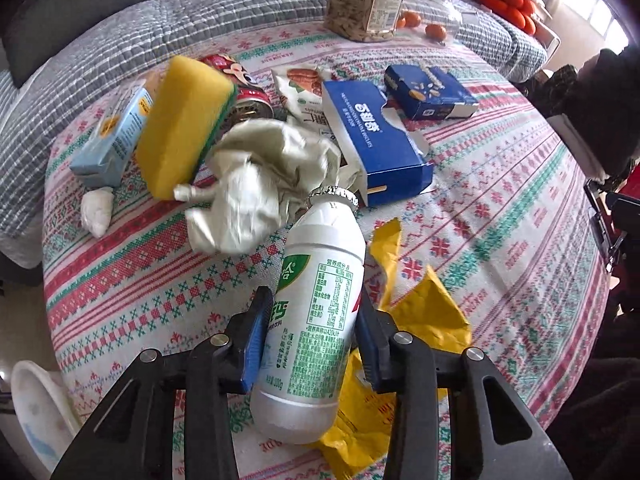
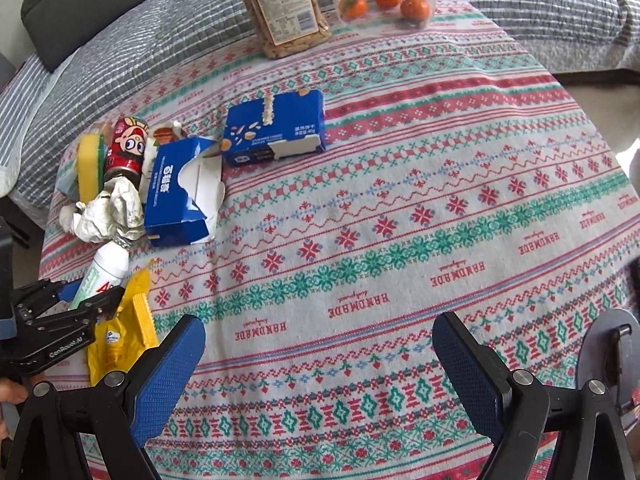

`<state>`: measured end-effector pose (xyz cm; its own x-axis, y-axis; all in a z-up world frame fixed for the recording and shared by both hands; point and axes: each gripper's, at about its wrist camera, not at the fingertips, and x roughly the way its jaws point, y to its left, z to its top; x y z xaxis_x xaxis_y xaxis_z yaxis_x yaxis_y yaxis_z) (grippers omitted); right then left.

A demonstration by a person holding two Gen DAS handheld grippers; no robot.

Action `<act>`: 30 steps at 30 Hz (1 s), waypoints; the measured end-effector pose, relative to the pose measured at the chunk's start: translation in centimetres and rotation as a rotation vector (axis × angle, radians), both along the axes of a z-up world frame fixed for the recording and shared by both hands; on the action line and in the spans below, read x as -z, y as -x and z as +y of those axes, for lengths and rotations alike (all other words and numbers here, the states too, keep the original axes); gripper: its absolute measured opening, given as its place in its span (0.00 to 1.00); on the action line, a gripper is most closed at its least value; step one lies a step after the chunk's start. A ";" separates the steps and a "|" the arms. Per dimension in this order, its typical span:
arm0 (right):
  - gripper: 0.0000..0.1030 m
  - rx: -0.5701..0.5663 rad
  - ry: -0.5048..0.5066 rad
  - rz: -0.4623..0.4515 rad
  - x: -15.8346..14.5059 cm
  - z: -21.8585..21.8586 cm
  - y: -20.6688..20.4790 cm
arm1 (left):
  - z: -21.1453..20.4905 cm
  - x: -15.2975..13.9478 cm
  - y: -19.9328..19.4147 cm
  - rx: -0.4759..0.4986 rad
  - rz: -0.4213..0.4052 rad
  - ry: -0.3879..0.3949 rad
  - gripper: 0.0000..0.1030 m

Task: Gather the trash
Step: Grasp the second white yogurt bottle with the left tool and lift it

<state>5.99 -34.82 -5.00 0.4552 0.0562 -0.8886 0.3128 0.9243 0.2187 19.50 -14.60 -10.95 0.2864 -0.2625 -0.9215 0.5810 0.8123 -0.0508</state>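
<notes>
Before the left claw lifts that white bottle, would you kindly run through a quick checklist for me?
1. Bottle between the left claw's pads: ok.
2. Pads pressing on the bottle: ok, both blue pads meet its sides.
3. Grip on the bottle's body, below the foil cap: ok.
4. Yellow wrapper free of the grip: cannot tell; it lies under the bottle.
5. Right claw open and holding nothing: ok.
6. Trash container in view: not ok.

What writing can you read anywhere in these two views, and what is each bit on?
"HANDMADE": woven repeatedly into the tablecloth.
"GenRobot.AI": on the left tongs.
"300g": on the white bottle; its nutrition table is too small.
Blue box, jar label, yellow wrapper: print unreadable.
</notes>
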 end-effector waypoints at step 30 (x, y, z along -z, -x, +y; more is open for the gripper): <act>0.92 -0.048 -0.031 -0.019 -0.7 3.8 -0.8 | 8.2 -4.0 2.4 -0.221 0.017 0.135 0.40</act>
<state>6.82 -31.00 -4.31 0.4683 0.1060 -0.8772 0.2638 0.9307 0.2533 17.12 -6.37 -6.92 0.3352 -0.3159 -0.8876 0.3883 0.9047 -0.1753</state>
